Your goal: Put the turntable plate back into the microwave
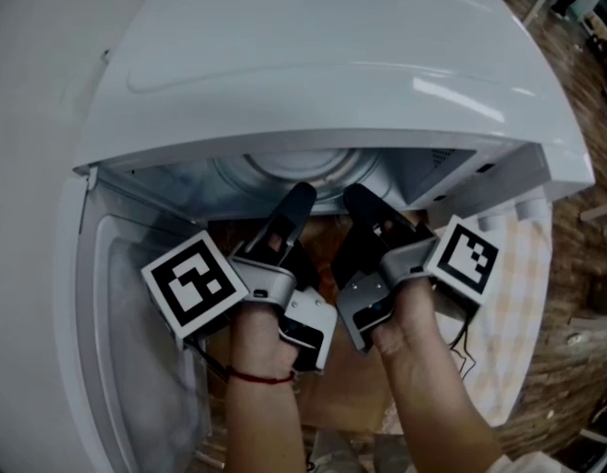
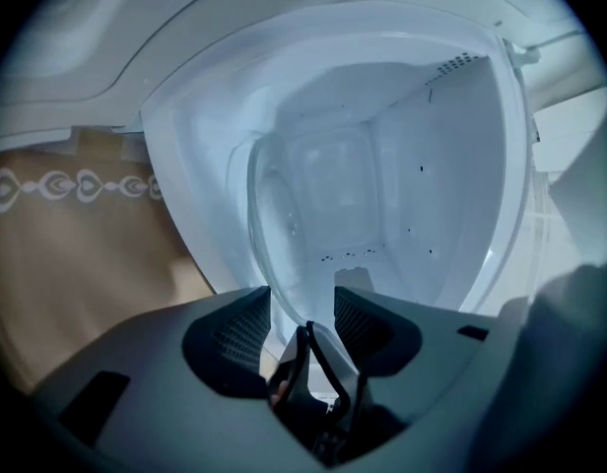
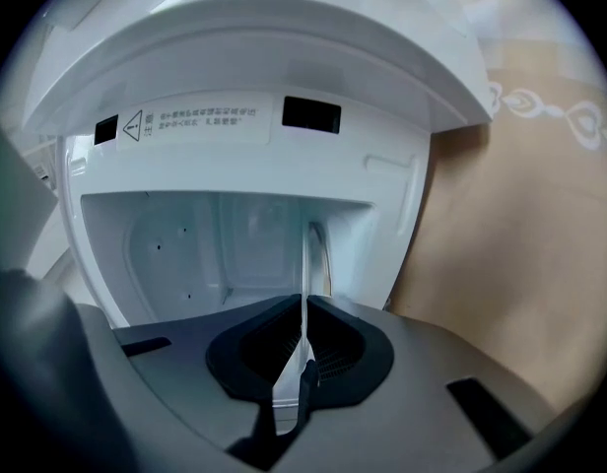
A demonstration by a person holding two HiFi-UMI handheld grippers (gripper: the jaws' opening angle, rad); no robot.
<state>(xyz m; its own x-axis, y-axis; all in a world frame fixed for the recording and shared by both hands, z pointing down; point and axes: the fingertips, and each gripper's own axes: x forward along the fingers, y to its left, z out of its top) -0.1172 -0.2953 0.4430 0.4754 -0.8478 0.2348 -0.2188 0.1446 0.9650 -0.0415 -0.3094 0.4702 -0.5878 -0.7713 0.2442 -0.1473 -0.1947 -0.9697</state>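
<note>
The clear glass turntable plate (image 1: 302, 164) sits partly inside the white microwave (image 1: 333, 57), and both grippers reach into the cavity mouth. In the left gripper view the plate (image 2: 284, 215) appears as a round glass disc whose near rim lies between the jaws of my left gripper (image 2: 302, 308). Those jaws stand apart and the pads do not press on the glass. In the right gripper view the plate (image 3: 305, 274) is seen edge-on, and my right gripper (image 3: 303, 341) is shut on its rim. From the head view, the left gripper (image 1: 296, 201) and right gripper (image 1: 357, 201) are side by side.
The microwave door (image 1: 97, 313) hangs open at the left. The white cavity walls (image 2: 422, 166) close in round the plate. A tan patterned cloth (image 3: 540, 225) covers the table below, with a checked cloth (image 1: 525, 294) at the right. A warning label (image 3: 190, 118) sits above the opening.
</note>
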